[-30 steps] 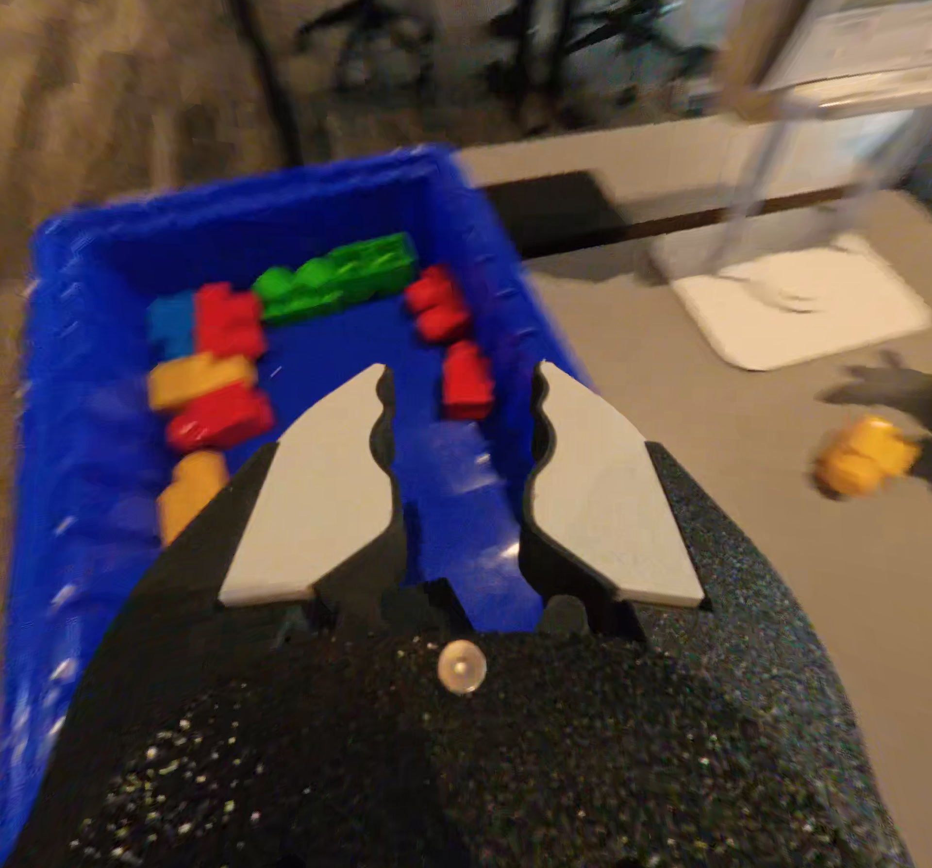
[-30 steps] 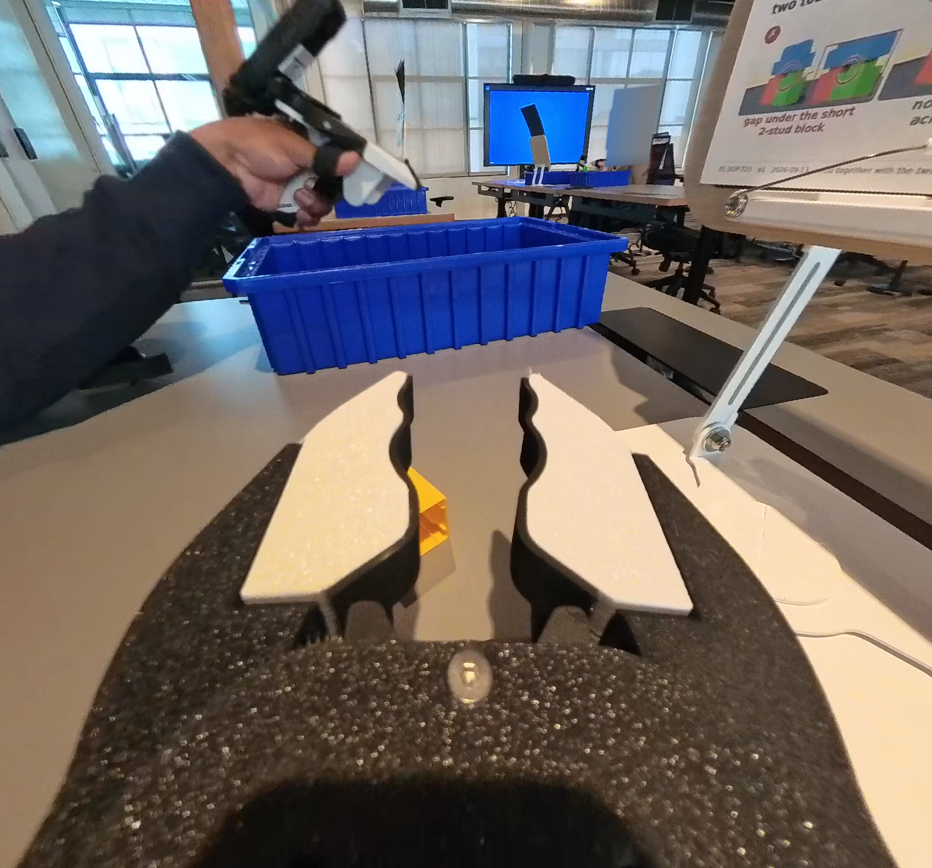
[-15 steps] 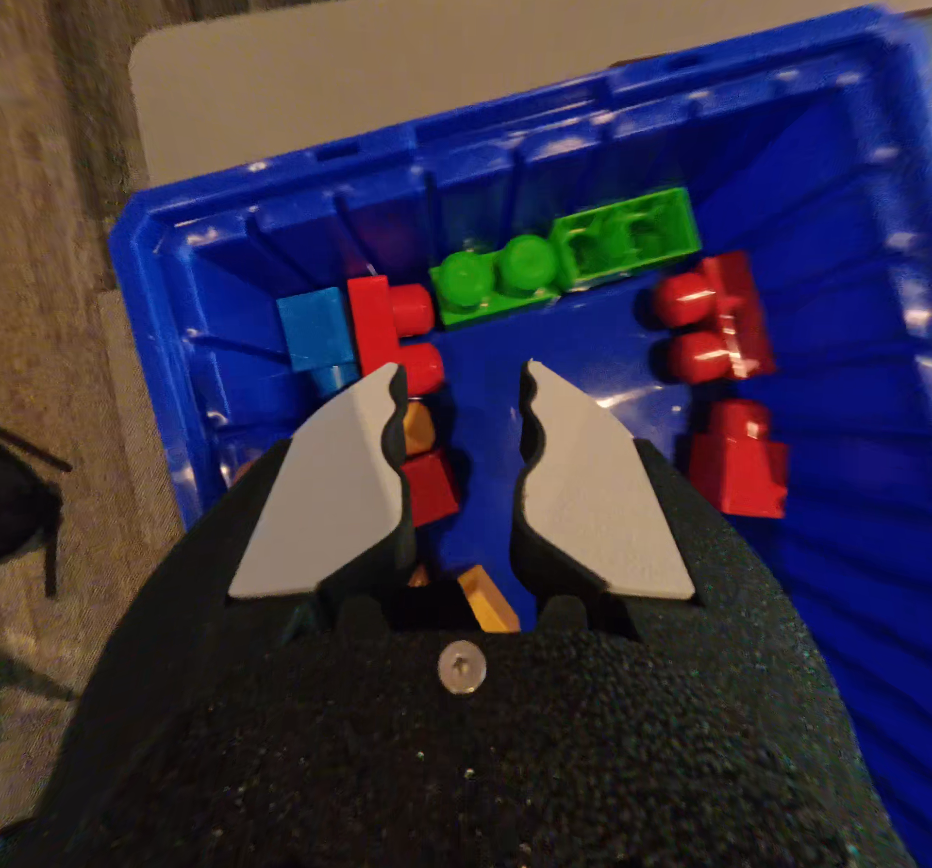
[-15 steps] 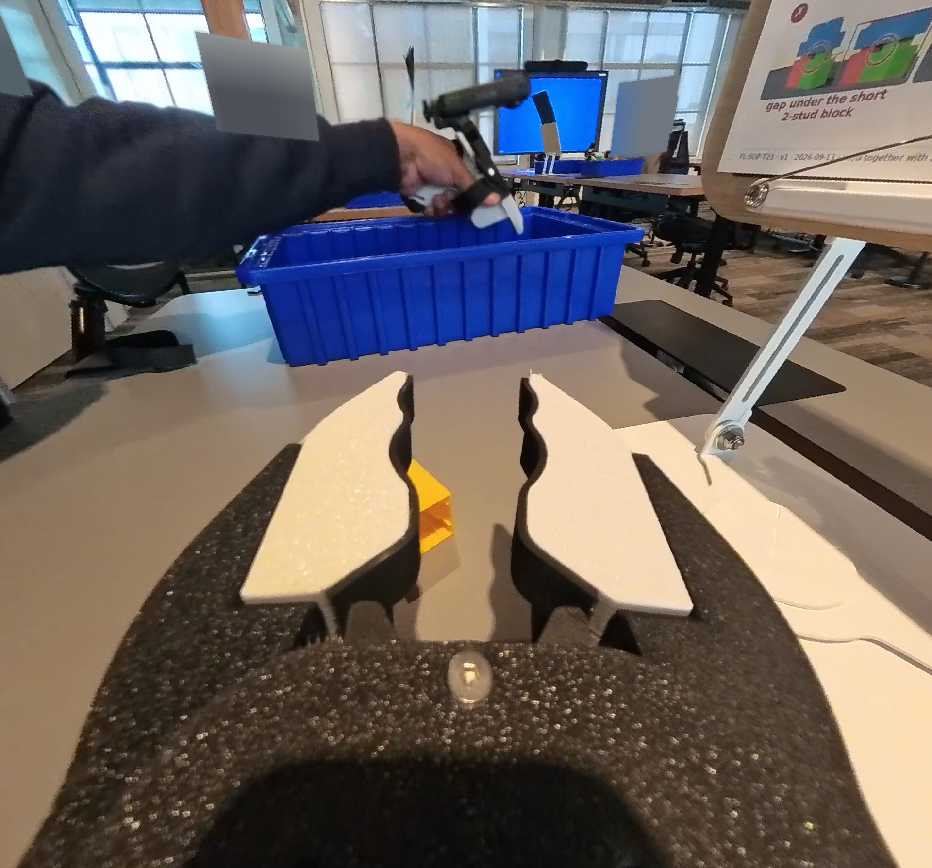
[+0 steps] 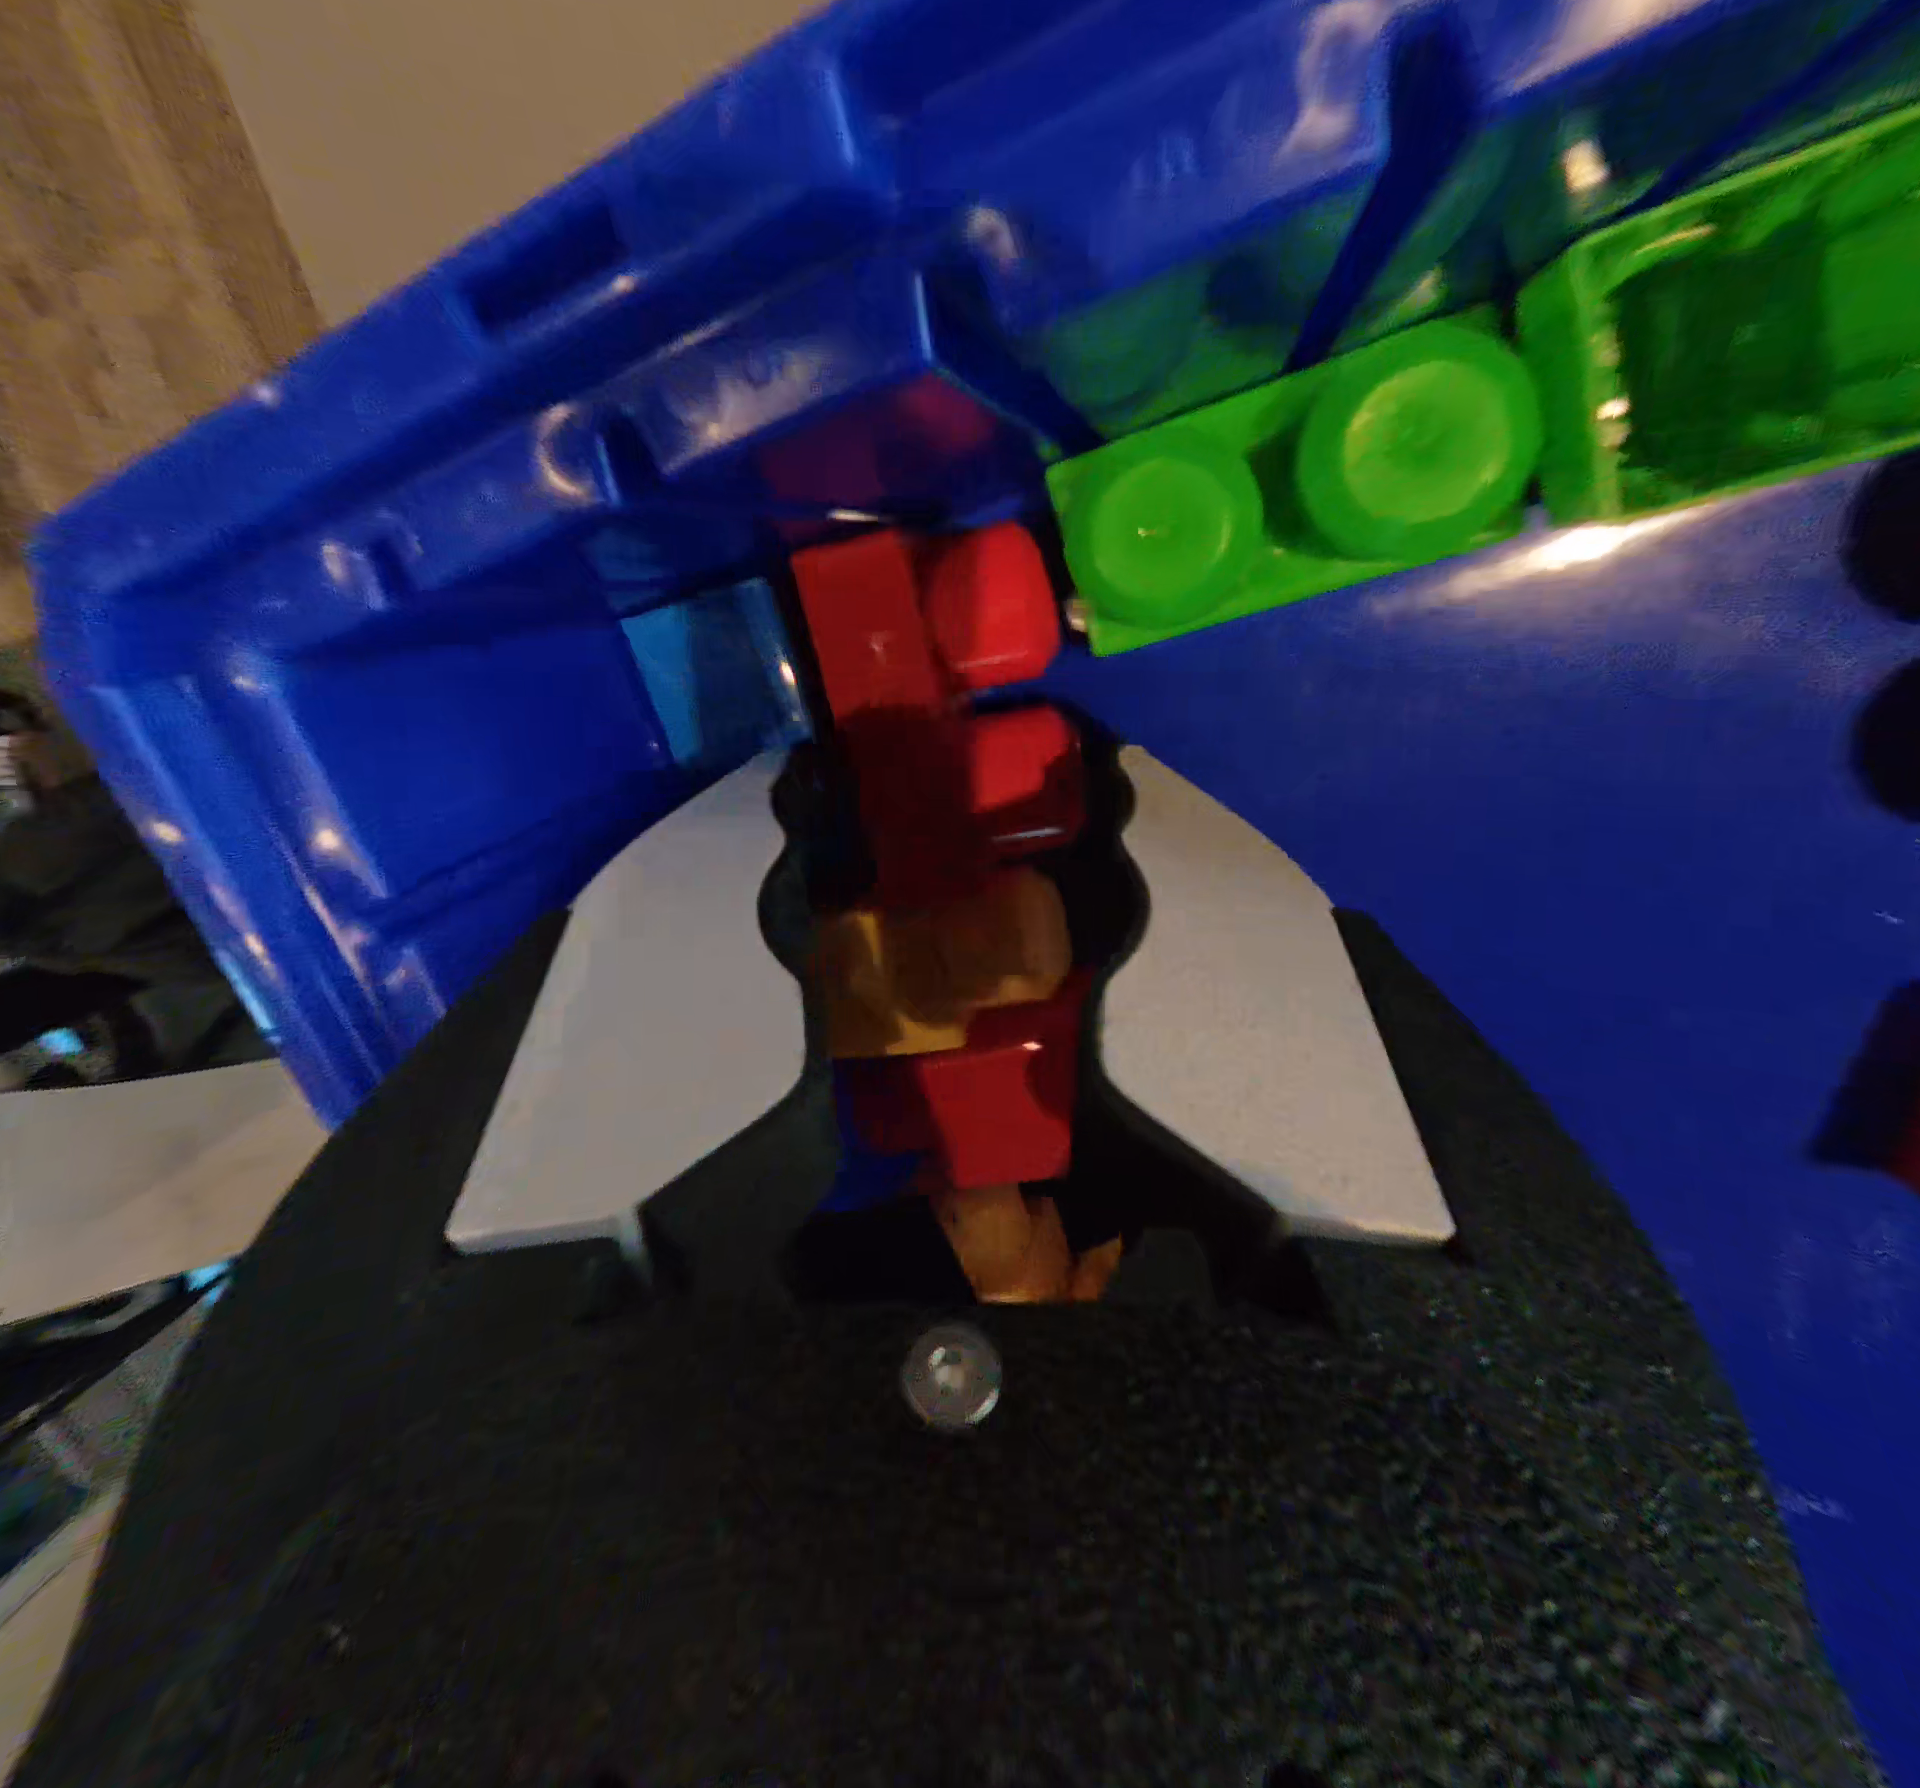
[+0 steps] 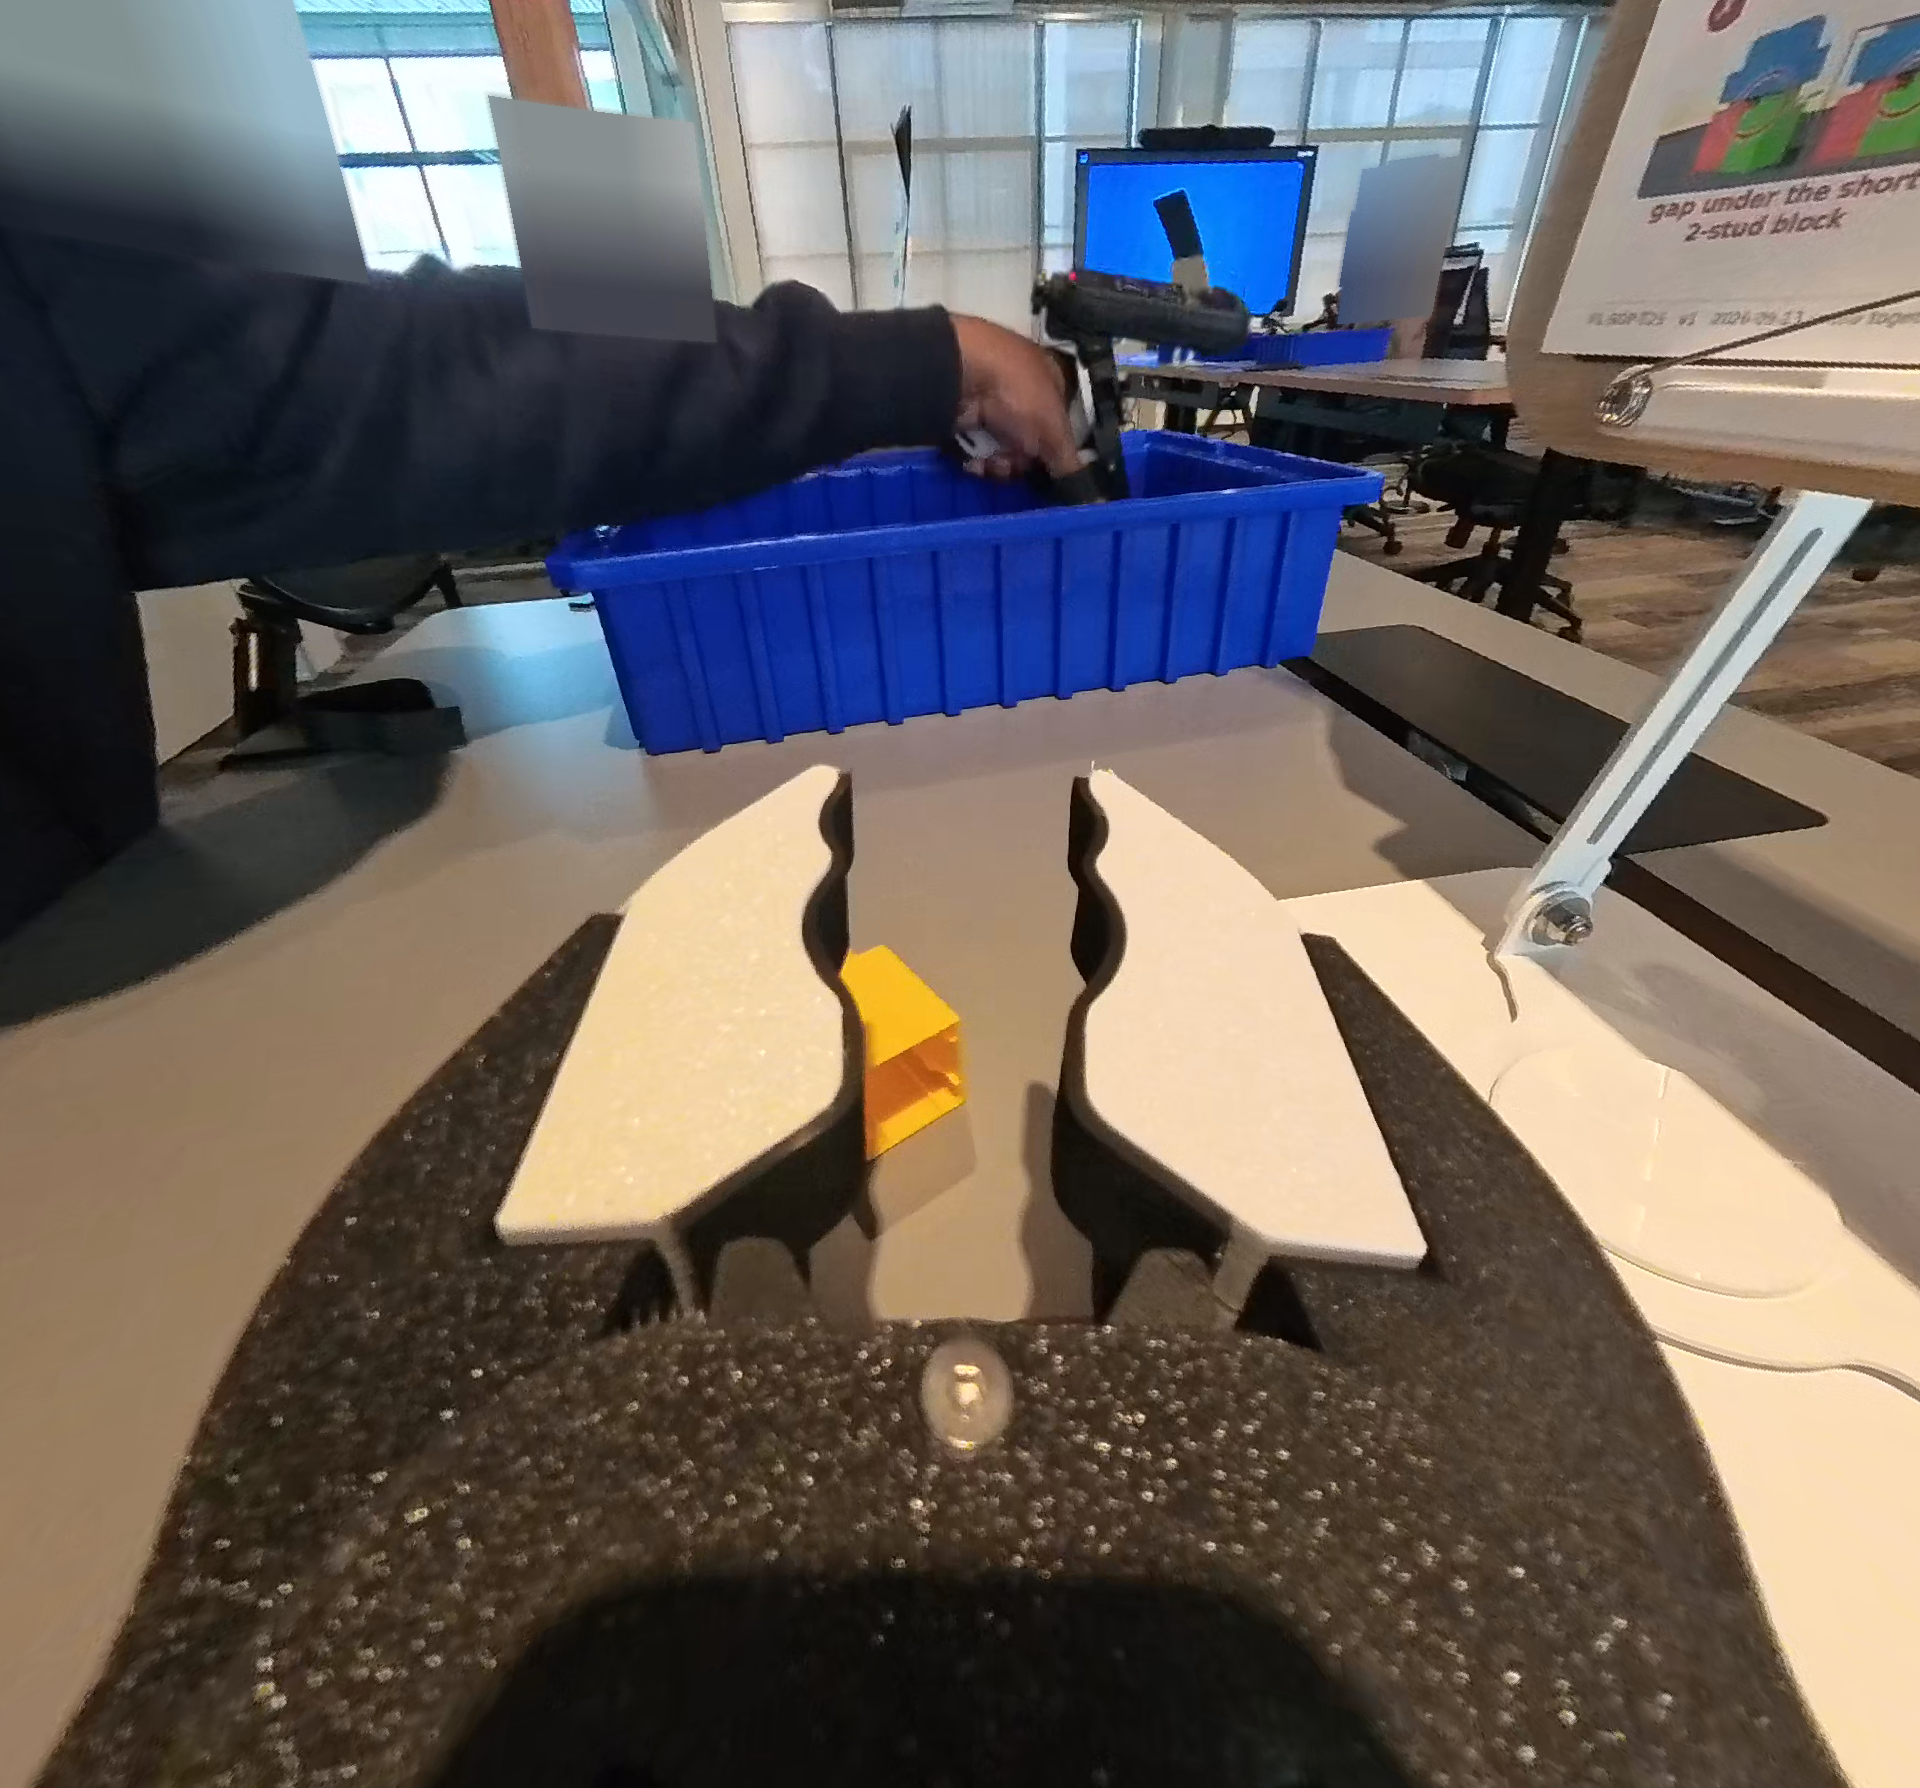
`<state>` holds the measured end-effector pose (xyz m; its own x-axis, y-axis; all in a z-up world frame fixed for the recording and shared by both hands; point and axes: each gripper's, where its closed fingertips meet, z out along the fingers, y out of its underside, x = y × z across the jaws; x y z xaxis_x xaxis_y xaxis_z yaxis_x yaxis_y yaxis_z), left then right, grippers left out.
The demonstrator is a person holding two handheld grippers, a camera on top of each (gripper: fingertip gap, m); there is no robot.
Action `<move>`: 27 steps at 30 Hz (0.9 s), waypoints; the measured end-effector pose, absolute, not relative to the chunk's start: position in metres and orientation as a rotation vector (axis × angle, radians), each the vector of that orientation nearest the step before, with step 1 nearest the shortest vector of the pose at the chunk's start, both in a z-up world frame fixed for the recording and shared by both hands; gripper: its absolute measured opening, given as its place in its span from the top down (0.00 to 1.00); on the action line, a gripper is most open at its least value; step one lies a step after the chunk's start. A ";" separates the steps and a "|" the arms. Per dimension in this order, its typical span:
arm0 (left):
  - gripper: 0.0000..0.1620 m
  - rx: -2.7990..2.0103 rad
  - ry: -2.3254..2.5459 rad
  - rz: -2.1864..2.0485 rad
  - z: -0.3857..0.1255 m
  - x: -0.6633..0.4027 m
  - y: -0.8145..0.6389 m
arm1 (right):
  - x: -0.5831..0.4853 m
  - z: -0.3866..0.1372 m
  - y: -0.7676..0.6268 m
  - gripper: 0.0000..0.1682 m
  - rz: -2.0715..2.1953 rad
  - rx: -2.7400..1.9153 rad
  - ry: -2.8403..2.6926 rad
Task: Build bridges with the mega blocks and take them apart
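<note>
Mega blocks lay in the blue bin (image 5: 1455, 803) as we reached our left gripper (image 5: 948, 803) into it.

Our left gripper's jaws stood spread around a column of red blocks (image 5: 914, 658) and an orange block (image 5: 935, 980), near the bin's corner; whether the fingers touched them we could not tell. A green block (image 5: 1299, 491) lay just beside, against the far wall. Our right gripper (image 6: 961, 803) was spread over the grey table (image 6: 312, 1063), with a yellow block (image 6: 909, 1042) just inside its left finger. The bin stood beyond on the table.
</note>
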<state>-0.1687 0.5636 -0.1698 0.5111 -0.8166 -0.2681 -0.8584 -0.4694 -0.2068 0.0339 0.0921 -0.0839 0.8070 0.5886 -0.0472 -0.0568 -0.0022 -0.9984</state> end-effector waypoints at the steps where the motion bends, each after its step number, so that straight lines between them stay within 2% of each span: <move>1: 0.66 -2.416 1.413 0.222 -0.171 -0.170 0.567 | 0.034 -0.084 0.092 0.76 0.534 -1.498 -0.450; 6: 0.62 -2.387 1.492 0.306 -0.173 -0.173 0.561 | 0.033 -0.084 0.092 0.76 0.536 -1.500 -0.454; 7: 0.65 -2.392 1.526 0.327 -0.171 -0.175 0.556 | 0.033 -0.084 0.092 0.76 0.534 -1.500 -0.453; 8: 0.73 -2.420 1.577 0.281 -0.170 -0.173 0.545 | 0.033 -0.084 0.092 0.77 0.533 -1.500 -0.453; 10: 0.84 -2.539 1.692 0.018 -0.174 -0.161 0.508 | 0.033 -0.084 0.092 0.77 0.531 -1.501 -0.455; 11: 0.84 -2.539 1.688 0.046 -0.174 -0.162 0.509 | 0.033 -0.084 0.092 0.77 0.530 -1.502 -0.455; 12: 0.77 -2.504 1.631 0.177 -0.171 -0.168 0.523 | 0.033 -0.085 0.092 0.77 0.530 -1.502 -0.455; 13: 0.76 -2.485 1.590 0.203 -0.169 -0.169 0.530 | 0.033 -0.084 0.092 0.77 0.529 -1.502 -0.455; 16: 0.69 -2.500 1.559 -0.043 -0.165 -0.150 0.520 | 0.033 -0.085 0.092 0.77 0.528 -1.502 -0.454; 21: 0.60 -2.480 1.509 -0.025 -0.164 -0.144 0.527 | 0.033 -0.085 0.092 0.77 0.531 -1.503 -0.453; 25: 0.61 -2.496 1.428 0.018 -0.175 -0.142 0.538 | 0.033 -0.085 0.092 0.77 0.531 -1.504 -0.454; 27: 0.66 -2.498 1.429 0.013 -0.185 -0.140 0.541 | 0.033 -0.085 0.092 0.77 0.531 -1.504 -0.453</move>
<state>-0.1404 0.5412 -0.1848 0.5153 -0.8460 -0.1367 -0.8483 -0.4808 -0.2218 0.0328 0.0922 -0.0847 0.8074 0.5884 -0.0433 -0.0496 -0.0055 -0.9988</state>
